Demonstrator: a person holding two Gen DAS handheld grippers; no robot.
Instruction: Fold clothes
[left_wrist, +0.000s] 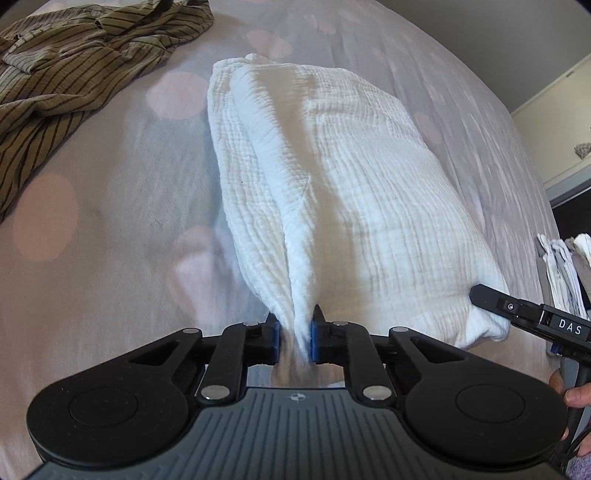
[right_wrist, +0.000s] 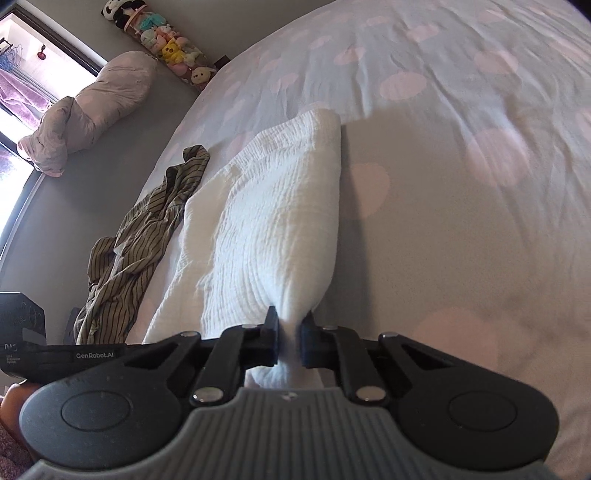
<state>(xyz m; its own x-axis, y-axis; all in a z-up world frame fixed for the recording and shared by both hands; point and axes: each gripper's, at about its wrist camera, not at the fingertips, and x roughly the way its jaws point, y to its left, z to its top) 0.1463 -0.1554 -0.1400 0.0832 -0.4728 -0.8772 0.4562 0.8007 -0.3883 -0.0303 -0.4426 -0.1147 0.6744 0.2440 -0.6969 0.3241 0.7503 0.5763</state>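
Pink-spotted bedsheet (right_wrist: 461, 110), grey floor (right_wrist: 122, 155), bright window (right_wrist: 22, 85) at left

A white crinkled cloth (left_wrist: 332, 177), an olive dark-striped shirt (left_wrist: 74, 66) and a grey, pink-spotted bedsheet (left_wrist: 110, 221) are seen.

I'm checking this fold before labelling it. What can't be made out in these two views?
- What kind of garment the white cloth is: bunched up, with no collar or sleeves showing in either view.
- Its underside on the bedsheet: hidden by its own layers.
- The striped garment: cut off by the left wrist view's edge.
- The corner held by the right gripper: blurred in the right wrist view and partly behind the jaws.
- The folded stack: cut off at the left wrist view's right edge.
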